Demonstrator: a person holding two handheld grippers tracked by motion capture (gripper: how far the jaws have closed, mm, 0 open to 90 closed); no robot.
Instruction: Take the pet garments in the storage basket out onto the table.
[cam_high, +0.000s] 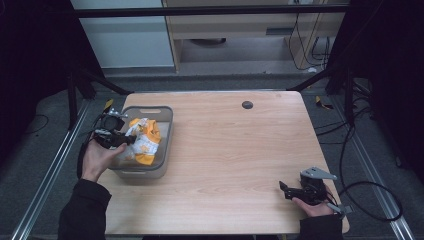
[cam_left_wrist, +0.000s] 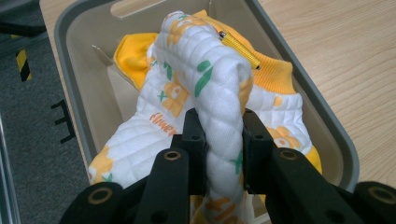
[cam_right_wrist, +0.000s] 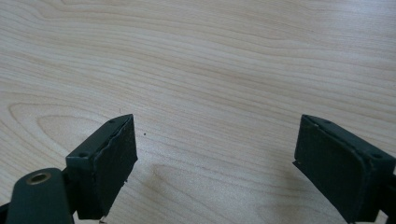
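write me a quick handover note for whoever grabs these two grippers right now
Left gripper: shut on a fold of the quilted garment, white and orange with a flower print, over the grey bin at the table's left.
Right gripper: open, holding nothing, over bare wooden table near the right front corner.
Done: garment gripped, a fold raised.
Left: most of the garment still lies in the bin; judging by the grip, lifting it out seems next.
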